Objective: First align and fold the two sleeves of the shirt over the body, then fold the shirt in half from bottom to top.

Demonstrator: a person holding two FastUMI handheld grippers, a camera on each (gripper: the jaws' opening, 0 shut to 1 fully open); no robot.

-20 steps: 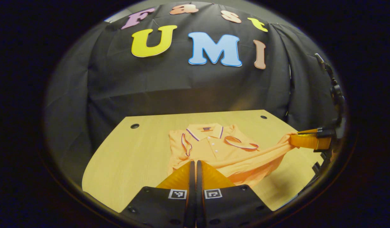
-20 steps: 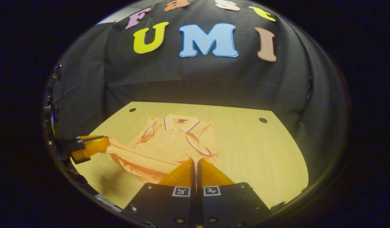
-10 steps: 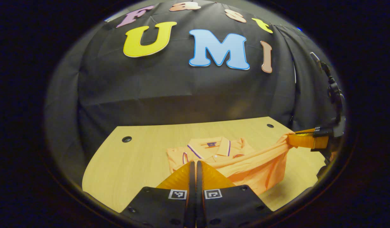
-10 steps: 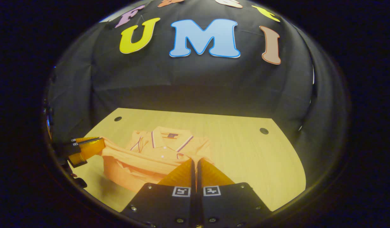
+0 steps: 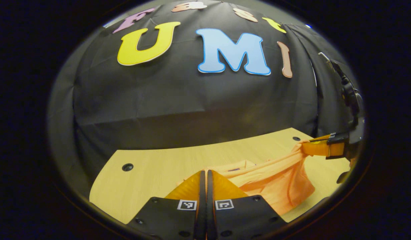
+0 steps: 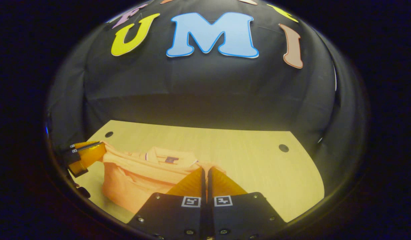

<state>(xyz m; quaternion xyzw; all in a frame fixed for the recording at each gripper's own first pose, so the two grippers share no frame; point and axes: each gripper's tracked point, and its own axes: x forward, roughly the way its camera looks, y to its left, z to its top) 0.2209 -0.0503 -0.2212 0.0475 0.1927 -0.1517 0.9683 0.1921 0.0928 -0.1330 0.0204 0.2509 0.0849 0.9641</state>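
Observation:
The orange polo shirt [image 5: 279, 183] [image 6: 132, 181] lies on the wooden table [image 5: 148, 170] [image 6: 259, 170], its lower part lifted and stretched between both grippers. My left gripper [image 5: 205, 172] [image 6: 103, 149] is shut on one corner of the bottom hem. My right gripper [image 6: 205, 169] [image 5: 304, 147] is shut on the other corner. The raised hem hangs as a taut band over the shirt's body, close to the collar [image 6: 172, 158], which peeks out behind it. The folded sleeves are hidden under the lifted cloth.
The table has small round holes near its far corners [image 5: 127, 167] [image 6: 283, 147]. The black cloth wall stands right behind the table's far edge. Bare tabletop stretches to the left in the left gripper view and to the right in the right gripper view.
Both grippers have carried the bottom hem up and forward toward the collar. The lifted cloth now covers the sleeves and placket that showed a second ago.

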